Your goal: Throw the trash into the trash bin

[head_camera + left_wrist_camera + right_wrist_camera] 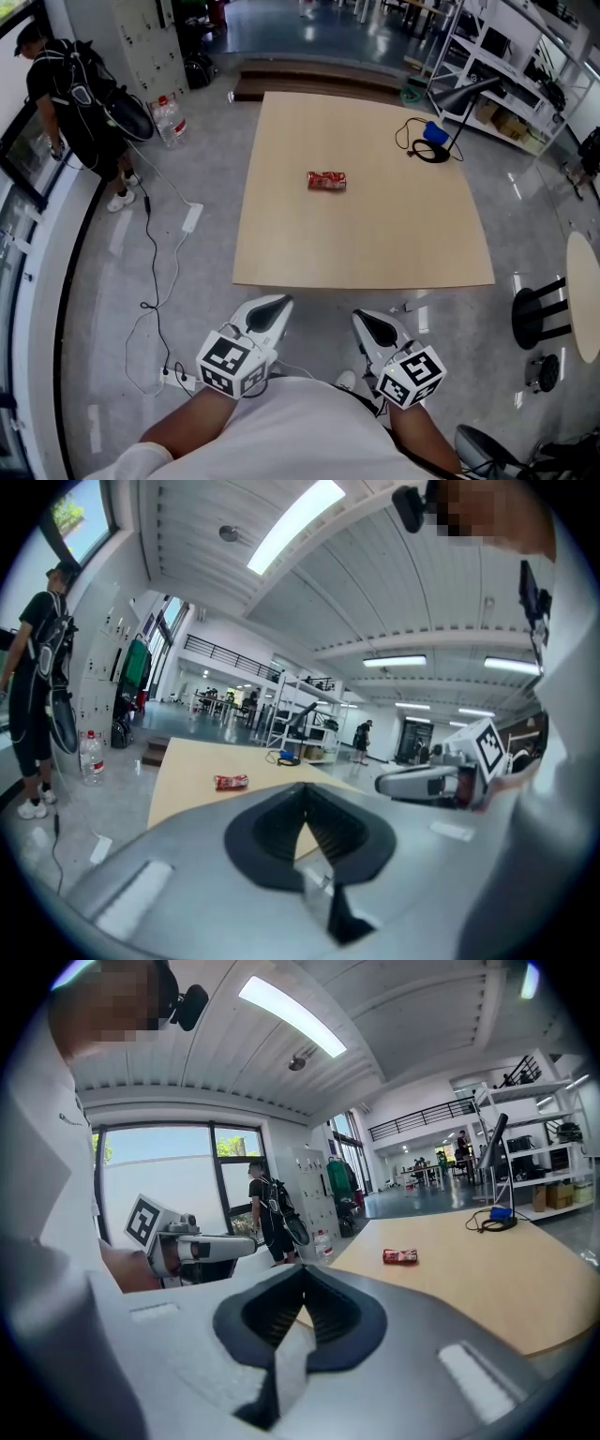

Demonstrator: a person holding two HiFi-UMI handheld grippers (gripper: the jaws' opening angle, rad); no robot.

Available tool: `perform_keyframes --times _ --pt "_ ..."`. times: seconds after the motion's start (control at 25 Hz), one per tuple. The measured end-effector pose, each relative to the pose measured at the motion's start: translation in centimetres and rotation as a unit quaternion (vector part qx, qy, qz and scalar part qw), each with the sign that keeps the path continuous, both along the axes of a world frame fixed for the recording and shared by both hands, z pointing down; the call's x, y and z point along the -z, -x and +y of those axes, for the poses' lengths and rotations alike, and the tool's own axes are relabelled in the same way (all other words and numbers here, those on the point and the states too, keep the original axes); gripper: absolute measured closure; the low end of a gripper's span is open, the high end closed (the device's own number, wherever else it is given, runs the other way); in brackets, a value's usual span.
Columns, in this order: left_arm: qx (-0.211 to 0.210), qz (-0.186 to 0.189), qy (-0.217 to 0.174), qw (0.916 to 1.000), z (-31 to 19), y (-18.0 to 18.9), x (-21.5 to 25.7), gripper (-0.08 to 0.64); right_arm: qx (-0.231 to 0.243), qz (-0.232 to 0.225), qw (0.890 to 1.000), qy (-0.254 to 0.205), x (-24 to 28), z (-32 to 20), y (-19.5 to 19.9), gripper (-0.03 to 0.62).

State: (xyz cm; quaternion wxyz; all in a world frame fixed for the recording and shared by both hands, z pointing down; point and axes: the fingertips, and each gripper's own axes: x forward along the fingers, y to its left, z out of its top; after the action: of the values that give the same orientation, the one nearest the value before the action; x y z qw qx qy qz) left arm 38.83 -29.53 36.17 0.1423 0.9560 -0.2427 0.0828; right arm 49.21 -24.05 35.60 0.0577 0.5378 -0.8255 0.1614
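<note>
Well off the left side of the table (pixel 375 253), a person in dark clothes (pixel 80 94) is standing by the window wall. Some water bottles (pixel 169 117) are sitting on the floor nearer the table's far left corner. A white power strip (pixel 191 217) is lying on the floor beside the table's left edge, with a black cable trailing from it.

Just short of the table's near edge, the left gripper (pixel 270 311) is pointing toward the tabletop. Its jaws are pressing together with nothing between them.

The crushed red can (pixel 327 181) is lying on its side on the table, about mid-width and a little toward the far edge — well apart from both grippers.

The right gripper (pixel 377 328) is hovering beside the left one, also short of the table's near edge. Its jaws are closed all the way and gripping nothing.

At the table's far right corner, a black desk lamp (pixel 464 103) is leaning over a coil of black cable (pixel 429 150) resting on the top. Off the table's near right corner, a black stool (pixel 542 314) is standing on the grey floor.
</note>
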Motion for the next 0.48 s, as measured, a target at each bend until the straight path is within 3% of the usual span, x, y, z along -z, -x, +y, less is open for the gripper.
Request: perform_keyframes --times 0.28,0.48 --pt "0.006 -0.002 -0.007 1.0 -1.8 3.9 -0.2 0.552 0.057 0.04 0.997 -0.016 0.4 -2.1 6.3 0.589" --pt "0.006 -0.009 0.002 0.9999 -2.9 6.0 -0.8 0.552 0.054 0.04 0.998 -0.01 0.5 -3.0 7.7 0.59"
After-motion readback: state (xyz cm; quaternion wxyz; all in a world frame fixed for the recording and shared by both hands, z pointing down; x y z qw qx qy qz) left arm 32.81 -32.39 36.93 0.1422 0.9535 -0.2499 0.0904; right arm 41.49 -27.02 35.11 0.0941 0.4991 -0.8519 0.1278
